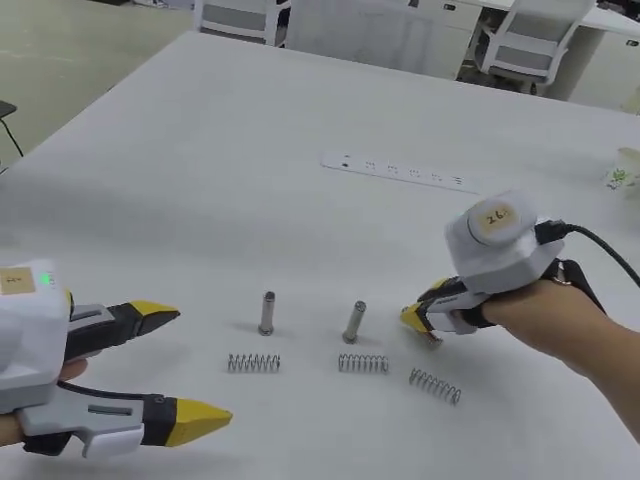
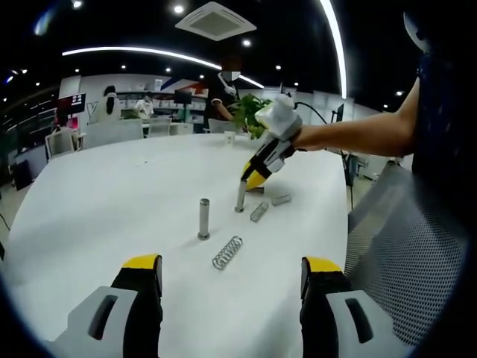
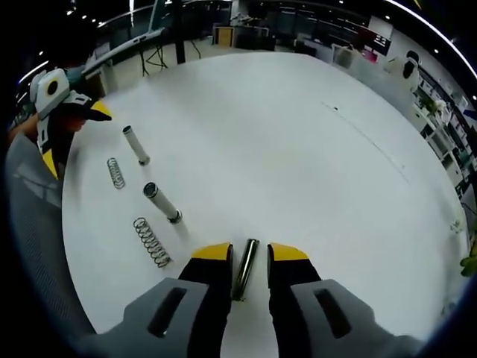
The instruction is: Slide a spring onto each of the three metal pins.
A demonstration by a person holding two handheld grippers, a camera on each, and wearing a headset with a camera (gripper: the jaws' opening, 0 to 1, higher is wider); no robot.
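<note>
our right gripper (image 3: 250, 253) clamps the third pin (image 3: 244, 270); the right spring (image 1: 435, 386) lies just nearer us, axis left-right; the left gripper (image 1: 200, 365) gapes far left.

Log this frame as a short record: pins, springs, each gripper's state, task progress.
standing pins: left pin, middle pin, upright on the table
springs: left spring, middle spring, right spring, lying flat, none on a pin
left gripper: open, holding nothing
right gripper: shut on third pin
progress: no spring placed
</note>
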